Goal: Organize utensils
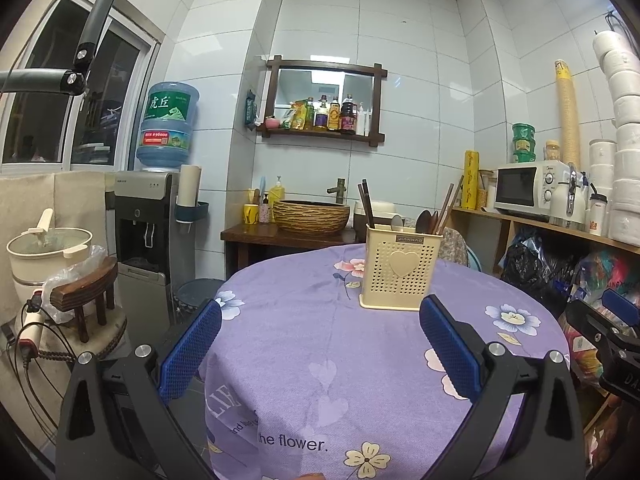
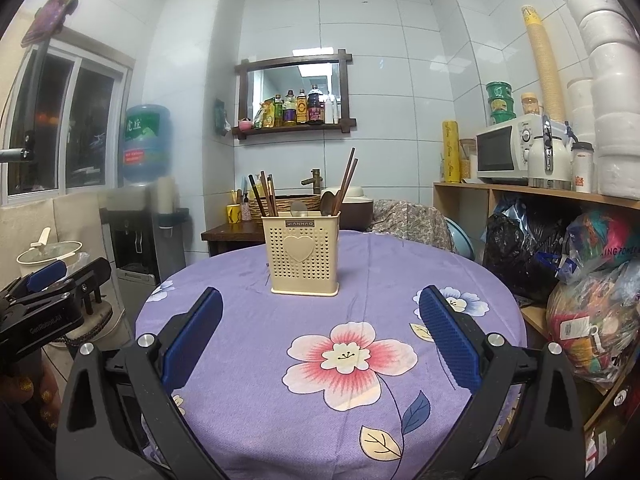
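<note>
Utensil holder [image 2: 305, 251] alone on floral tablecloth [image 2: 360, 320], both grippers' jaws apart, empty.

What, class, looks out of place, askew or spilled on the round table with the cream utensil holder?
Nothing stands out. The utensil holder stands upright on the purple tablecloth, chopsticks and spoons inside, none lying loose. Both the left gripper and right gripper are open and empty.

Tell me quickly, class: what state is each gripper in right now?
Left gripper: open, holding nothing.
Right gripper: open, holding nothing.
</note>
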Available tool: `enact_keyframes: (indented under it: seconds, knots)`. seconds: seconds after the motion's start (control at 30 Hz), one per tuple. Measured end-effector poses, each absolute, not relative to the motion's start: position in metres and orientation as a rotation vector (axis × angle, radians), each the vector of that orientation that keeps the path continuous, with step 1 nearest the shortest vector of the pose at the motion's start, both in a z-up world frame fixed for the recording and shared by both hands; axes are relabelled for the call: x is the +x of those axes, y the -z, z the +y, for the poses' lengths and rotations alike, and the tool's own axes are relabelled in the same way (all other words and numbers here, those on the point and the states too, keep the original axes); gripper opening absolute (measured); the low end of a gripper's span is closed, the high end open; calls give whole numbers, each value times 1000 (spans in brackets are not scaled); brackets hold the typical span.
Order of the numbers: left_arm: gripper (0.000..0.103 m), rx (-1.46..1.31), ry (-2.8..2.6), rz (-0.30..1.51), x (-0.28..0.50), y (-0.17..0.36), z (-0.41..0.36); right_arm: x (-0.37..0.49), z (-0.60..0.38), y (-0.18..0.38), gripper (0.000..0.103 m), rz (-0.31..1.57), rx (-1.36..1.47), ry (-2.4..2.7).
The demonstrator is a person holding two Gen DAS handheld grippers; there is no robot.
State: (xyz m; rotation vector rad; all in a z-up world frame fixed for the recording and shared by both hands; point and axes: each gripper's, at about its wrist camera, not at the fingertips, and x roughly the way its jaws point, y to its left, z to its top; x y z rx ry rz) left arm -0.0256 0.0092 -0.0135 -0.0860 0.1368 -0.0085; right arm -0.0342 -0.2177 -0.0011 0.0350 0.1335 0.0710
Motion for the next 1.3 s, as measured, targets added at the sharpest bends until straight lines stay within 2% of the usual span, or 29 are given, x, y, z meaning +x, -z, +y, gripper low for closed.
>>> enact_keyframes:
  seconds: [1.3]
  knots:
    - [98,-96,14,153,-24,14,9,-34,-217,3,97,137,36,-68]
